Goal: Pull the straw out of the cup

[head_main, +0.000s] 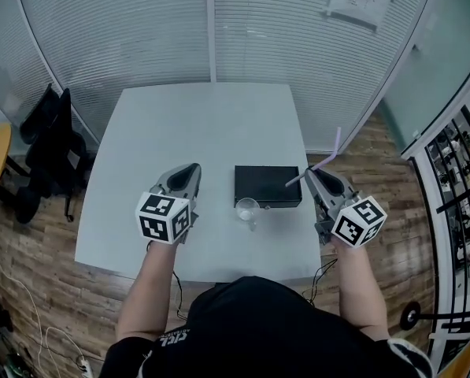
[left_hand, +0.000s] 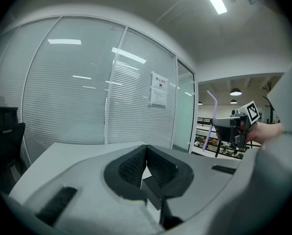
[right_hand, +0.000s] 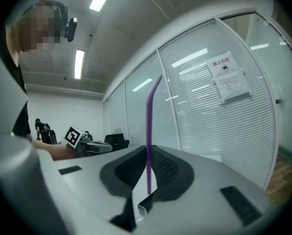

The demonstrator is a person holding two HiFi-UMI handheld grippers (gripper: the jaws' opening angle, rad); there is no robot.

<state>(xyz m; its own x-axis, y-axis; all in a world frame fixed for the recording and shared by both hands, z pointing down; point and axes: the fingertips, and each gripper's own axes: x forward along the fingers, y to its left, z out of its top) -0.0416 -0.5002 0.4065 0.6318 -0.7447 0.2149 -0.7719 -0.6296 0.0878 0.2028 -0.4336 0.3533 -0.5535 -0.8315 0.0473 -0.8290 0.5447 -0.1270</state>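
Two grippers hang over the near half of the table [head_main: 211, 124] in the head view. The right gripper [head_main: 312, 172], above the table's right edge, is clenched on the purple straw [head_main: 327, 161], which slants up past the jaws and is well clear of the cup [head_main: 247, 209]. The clear cup stands near the front edge, just in front of a black box [head_main: 268, 185] and between the two grippers. The left gripper [head_main: 194, 168] sits toward the left side, apart from both. The far half of the table is bare up to the blinds; dark chairs [head_main: 53, 148] stand beyond the left edge.

Seen from the left gripper view, the left gripper [left_hand: 146, 150] has its jaws pressed together with nothing between them. The right gripper [left_hand: 232, 125] shows at the right, with the straw [left_hand: 214, 112] upright in it.

In the right gripper view, the right gripper [right_hand: 148, 153] pinches the straw [right_hand: 149, 126] between its pads; its lower end hangs just under them and its bent top leans right. The left gripper [right_hand: 99, 146] lies level at the left.
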